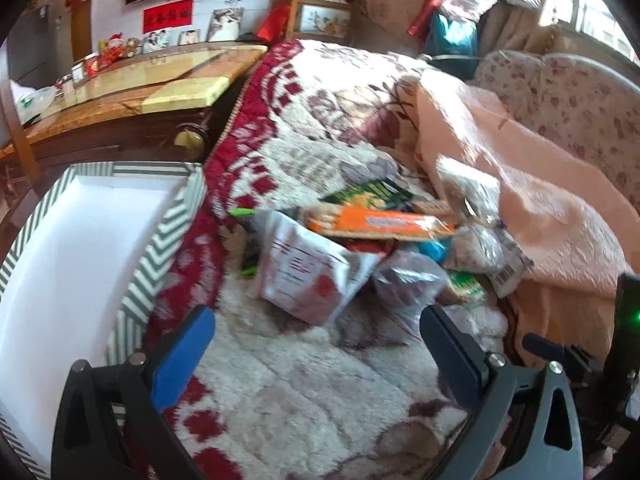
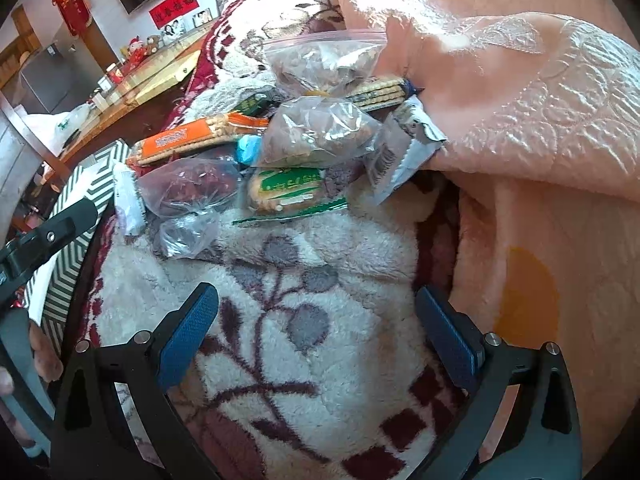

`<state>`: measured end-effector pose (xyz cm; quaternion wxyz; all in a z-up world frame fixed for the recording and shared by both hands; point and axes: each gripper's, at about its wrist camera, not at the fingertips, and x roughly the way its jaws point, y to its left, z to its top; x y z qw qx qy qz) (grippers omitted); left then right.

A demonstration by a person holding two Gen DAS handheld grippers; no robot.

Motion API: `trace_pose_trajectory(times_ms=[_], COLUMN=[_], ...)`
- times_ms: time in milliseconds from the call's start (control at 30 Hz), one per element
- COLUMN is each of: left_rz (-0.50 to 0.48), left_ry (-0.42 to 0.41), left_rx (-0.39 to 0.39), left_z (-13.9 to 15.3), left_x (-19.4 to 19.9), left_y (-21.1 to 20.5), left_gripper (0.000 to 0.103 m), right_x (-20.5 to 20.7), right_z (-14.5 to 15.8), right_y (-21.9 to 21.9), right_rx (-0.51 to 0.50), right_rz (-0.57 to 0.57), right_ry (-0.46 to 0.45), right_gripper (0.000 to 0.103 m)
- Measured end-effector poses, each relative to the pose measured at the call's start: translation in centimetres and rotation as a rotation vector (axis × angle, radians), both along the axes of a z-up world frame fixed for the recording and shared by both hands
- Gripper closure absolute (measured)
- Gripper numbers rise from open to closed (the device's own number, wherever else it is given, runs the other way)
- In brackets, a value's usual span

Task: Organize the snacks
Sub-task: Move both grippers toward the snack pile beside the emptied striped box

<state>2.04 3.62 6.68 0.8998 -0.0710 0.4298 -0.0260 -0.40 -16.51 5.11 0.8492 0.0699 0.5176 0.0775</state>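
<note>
While both hand-held grippers hang spread wide and empty above the fleece blanket [image 2: 320, 360] on the bed, the snack pile [image 1: 380, 248] lies ahead of them against the peach quilt [image 2: 520, 100]. The left hand-held gripper [image 1: 320, 344] has the striped box [image 1: 160, 240], open and white inside, just to its left at the bed's edge. The right hand-held gripper [image 2: 316, 316] faces the pile from nearer. An orange cracker pack [image 1: 380, 224] lies flat on top, its long axis running across the left view, one end toward the box. A white pouch [image 1: 308, 276] leans below it, beside clear bags [image 2: 320, 132] and a green pastry packet [image 2: 286, 190].
</note>
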Motion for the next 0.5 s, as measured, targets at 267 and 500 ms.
trace_pose_trajectory(times_ms=[267,500], left_rz=[-0.046,-0.028], left_ry=[0.044,0.066], left_rx=[-0.041,-0.060], left_z=[-0.6,-0.9], left_x=[0.7,2.8], left_y=[-3.4,-6.3], left_gripper=[0.000,0.000], right_x=[0.2,0.1], right_z=[-0.5,-0.9], right_y=[-1.1,-1.7], right_rx=[0.001,0.018], right_rz=[-0.043,-0.056], right_ry=[0.039,0.070], right_gripper=[0.003,0.003])
